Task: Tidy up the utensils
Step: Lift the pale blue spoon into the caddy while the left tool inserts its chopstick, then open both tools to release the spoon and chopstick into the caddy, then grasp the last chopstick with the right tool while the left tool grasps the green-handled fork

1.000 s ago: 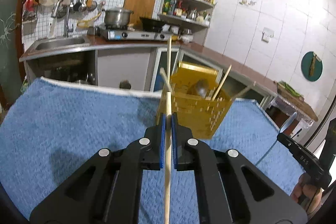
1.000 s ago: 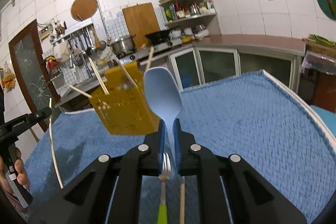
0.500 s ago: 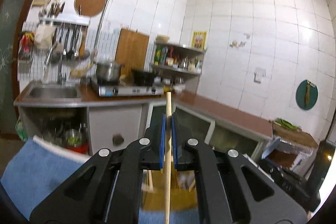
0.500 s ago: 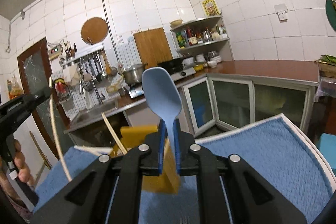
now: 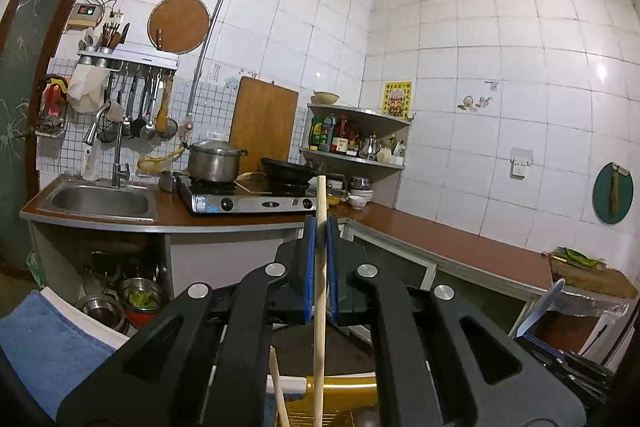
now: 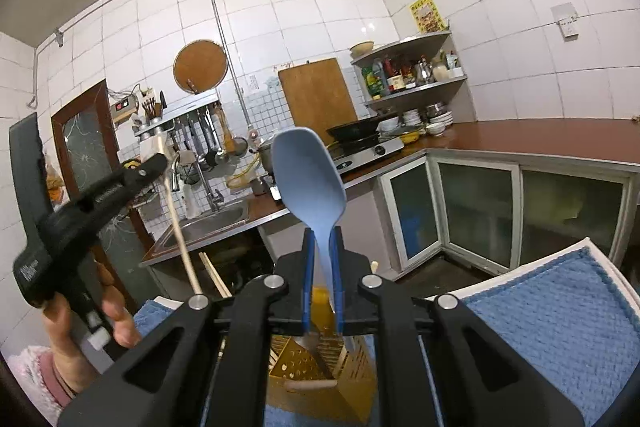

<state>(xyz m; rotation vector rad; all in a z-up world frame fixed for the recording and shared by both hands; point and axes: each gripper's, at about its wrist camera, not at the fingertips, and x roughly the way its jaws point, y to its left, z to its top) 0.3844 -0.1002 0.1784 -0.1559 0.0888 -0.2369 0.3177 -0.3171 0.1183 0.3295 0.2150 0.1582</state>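
My left gripper (image 5: 320, 227) is shut on a wooden chopstick (image 5: 319, 291) held upright, its lower end over the yellow perforated utensil basket (image 5: 340, 403) seen between the gripper arms. My right gripper (image 6: 321, 239) is shut on the handle of a light blue spoon (image 6: 308, 179), bowl up, above the same basket (image 6: 320, 371). The left gripper (image 6: 150, 165) with its chopstick (image 6: 180, 227) shows at the left of the right wrist view. Other wooden sticks (image 6: 214, 277) stand in the basket.
The basket stands on a blue towel (image 6: 560, 331) over a white table edge. Behind are a kitchen counter with a sink (image 5: 100, 201), a gas stove with a pot (image 5: 216, 161), a corner shelf (image 5: 356, 135) and glass-door cabinets (image 6: 480, 211).
Both grippers have risen and tilted up, so the views now look over the basket at the kitchen wall. Both now hold their utensils directly above the basket; grips are unchanged.
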